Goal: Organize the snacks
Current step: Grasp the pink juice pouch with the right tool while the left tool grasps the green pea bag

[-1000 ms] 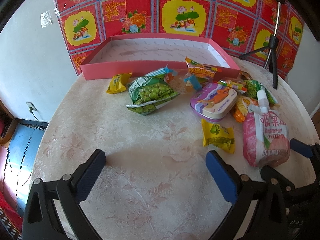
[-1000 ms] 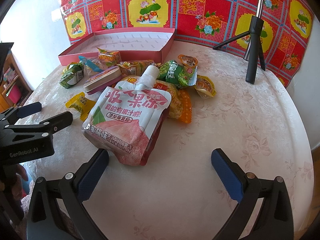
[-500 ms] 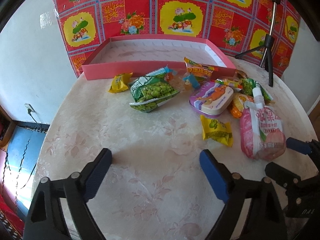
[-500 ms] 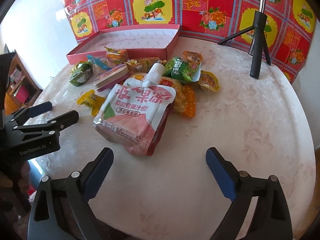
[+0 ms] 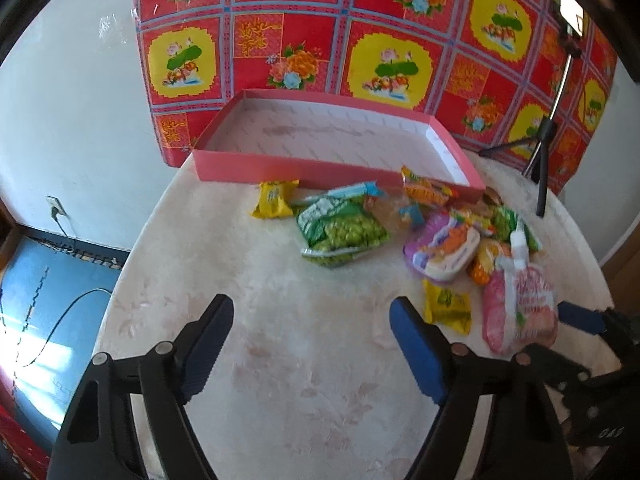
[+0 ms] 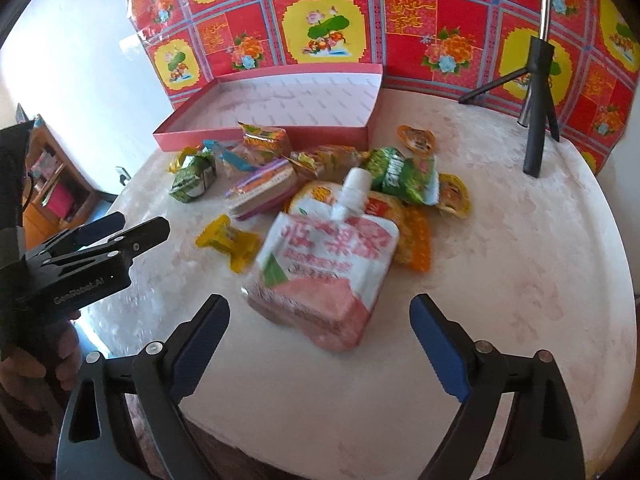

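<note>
Table [image 5: 280, 360] is seen first, round and covered with a pale flowered cloth, and behind it a red and yellow patterned sheet [image 5: 400, 20] is hung on the wall. At the far side of the table a shallow pink box [image 5: 304, 166] is placed, and nothing is seen inside it. A black tripod [image 6: 536, 120] is set at the far right.

Both tools have been pulled back and raised during the last second, so more of the table is shown now and the snacks look farther away. The left gripper [image 5: 312, 344] is held with its jaws wide apart over bare cloth, and the right gripper [image 6: 320, 340] is held wide apart also, with nothing between its pads.

The snacks are gathered in a loose heap just in front of the box. The pink jelly pouch [image 6: 324, 272] is laid nearest to the right gripper, flat, with its white cap pointed to the far side. Next in size are the green pea bag [image 5: 340, 232] and the purple tin [image 5: 444, 248], and the small yellow packet [image 5: 448, 308] is laid just left of the pouch.

No snack has been moved, so the sorting is judged as not yet begun. The pull-back is probably a preparation, and the pouch seems the likely first object to be taken to the box.
</note>
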### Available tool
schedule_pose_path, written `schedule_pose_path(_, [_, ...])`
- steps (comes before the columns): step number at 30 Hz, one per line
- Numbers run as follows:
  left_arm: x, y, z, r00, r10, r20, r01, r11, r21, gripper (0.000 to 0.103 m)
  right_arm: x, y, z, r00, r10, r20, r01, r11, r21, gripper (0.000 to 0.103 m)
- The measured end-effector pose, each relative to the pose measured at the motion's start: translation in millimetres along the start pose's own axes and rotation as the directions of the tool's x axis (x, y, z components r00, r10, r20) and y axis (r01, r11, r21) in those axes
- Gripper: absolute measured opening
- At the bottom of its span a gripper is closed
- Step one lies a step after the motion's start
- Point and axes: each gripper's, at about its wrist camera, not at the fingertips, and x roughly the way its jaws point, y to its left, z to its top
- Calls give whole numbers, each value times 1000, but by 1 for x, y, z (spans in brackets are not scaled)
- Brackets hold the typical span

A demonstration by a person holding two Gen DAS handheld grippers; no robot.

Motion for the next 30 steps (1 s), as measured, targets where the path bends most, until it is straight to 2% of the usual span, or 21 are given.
schedule_pose_path(4, [4, -2, 12, 1000, -20, 10, 21, 1000, -15, 83, 8, 4, 5, 1000, 4, -6, -4, 1000, 15, 89])
schedule_pose_path(8, [12, -5, 23, 998, -60, 7, 60, 998, -30, 80, 12, 5, 7, 1000, -3, -15, 3, 1000, 19, 82])
schedule_pose_path(15, [34, -2, 33, 995, -93, -39, 90, 993, -71, 63, 16, 3, 7, 1000, -4, -22, 5, 1000, 16, 79])
schedule_pose_path(19, [43, -3, 33, 994, -95, -58, 90, 993, -78, 62, 18, 2, 8, 1000, 0, -18, 0, 1000, 20, 79])
schedule_pose_path(27, [50, -2, 40, 996, -84, -36, 79, 989, -125, 62, 15, 2, 11, 1000, 8, 4, -9, 999, 45, 79])
schedule_pose_path(30, [52, -2, 42, 997, -70, -32, 65, 989, -130, 62, 17, 4, 14, 1000, -15, 8, 15, 999, 39, 79])
